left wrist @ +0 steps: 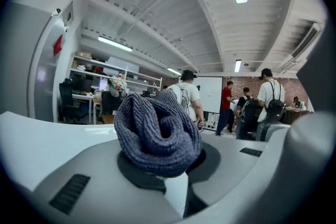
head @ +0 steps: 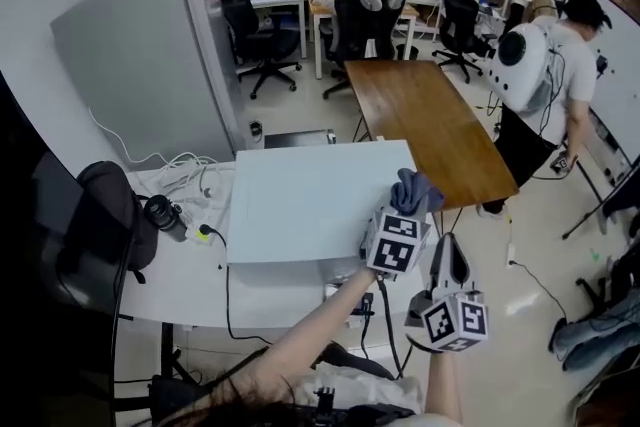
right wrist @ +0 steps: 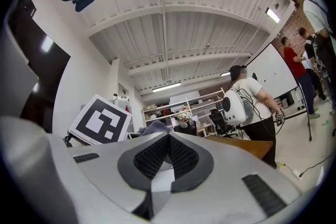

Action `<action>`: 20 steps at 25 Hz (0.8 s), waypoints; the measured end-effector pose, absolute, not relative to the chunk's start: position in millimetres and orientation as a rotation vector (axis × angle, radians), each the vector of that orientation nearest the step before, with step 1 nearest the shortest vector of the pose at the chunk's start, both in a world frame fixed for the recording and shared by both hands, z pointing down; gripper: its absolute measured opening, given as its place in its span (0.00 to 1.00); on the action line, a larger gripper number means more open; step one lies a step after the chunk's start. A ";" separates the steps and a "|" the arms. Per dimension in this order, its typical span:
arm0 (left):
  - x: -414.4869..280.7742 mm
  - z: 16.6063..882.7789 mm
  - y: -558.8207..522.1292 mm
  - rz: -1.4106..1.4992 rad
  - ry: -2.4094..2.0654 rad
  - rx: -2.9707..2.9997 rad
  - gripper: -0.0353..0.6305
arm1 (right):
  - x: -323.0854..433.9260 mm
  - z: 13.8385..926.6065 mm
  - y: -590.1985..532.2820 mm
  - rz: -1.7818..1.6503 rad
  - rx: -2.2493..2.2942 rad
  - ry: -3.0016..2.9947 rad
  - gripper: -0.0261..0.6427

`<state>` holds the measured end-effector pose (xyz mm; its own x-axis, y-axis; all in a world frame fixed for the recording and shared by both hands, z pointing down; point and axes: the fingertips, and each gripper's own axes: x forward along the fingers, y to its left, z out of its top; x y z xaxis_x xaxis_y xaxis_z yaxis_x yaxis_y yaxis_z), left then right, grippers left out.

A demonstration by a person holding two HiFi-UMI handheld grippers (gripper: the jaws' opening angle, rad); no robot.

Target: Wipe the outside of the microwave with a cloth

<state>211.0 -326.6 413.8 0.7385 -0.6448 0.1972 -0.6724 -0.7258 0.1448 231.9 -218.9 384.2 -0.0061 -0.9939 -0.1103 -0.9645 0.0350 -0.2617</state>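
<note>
The microwave (head: pixel 310 200) is a pale box seen from above, its flat top in the middle of the head view. My left gripper (head: pixel 408 207) is shut on a bunched blue-grey knitted cloth (head: pixel 416 189) at the top's right edge, near the front corner. In the left gripper view the cloth (left wrist: pixel 157 134) bulges out of the left gripper (left wrist: pixel 167 173), with the white top (left wrist: pixel 37 139) behind it. My right gripper (head: pixel 447 253) hangs lower right, off the microwave. Its jaws are closed together and hold nothing in the right gripper view (right wrist: pixel 168 157).
The microwave stands on a white desk (head: pixel 180 265) with cables (head: pixel 190 177), a black bag (head: pixel 110 215) and a dark cylinder (head: pixel 165 215) to its left. A wooden table (head: pixel 430 125) lies behind right, a grey cabinet (head: pixel 150 65) behind left. People (head: pixel 560 65) stand at the right.
</note>
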 end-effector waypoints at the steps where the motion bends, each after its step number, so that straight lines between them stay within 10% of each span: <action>1: 204.5 416.6 -329.3 0.213 -1.088 2.732 0.14 | 228.9 385.3 -220.2 -0.160 -2.001 2.065 0.07; 20: -54.1 424.2 -367.8 0.190 -1.767 2.323 0.14 | 106.9 380.1 -274.1 -0.130 -1.681 2.419 0.07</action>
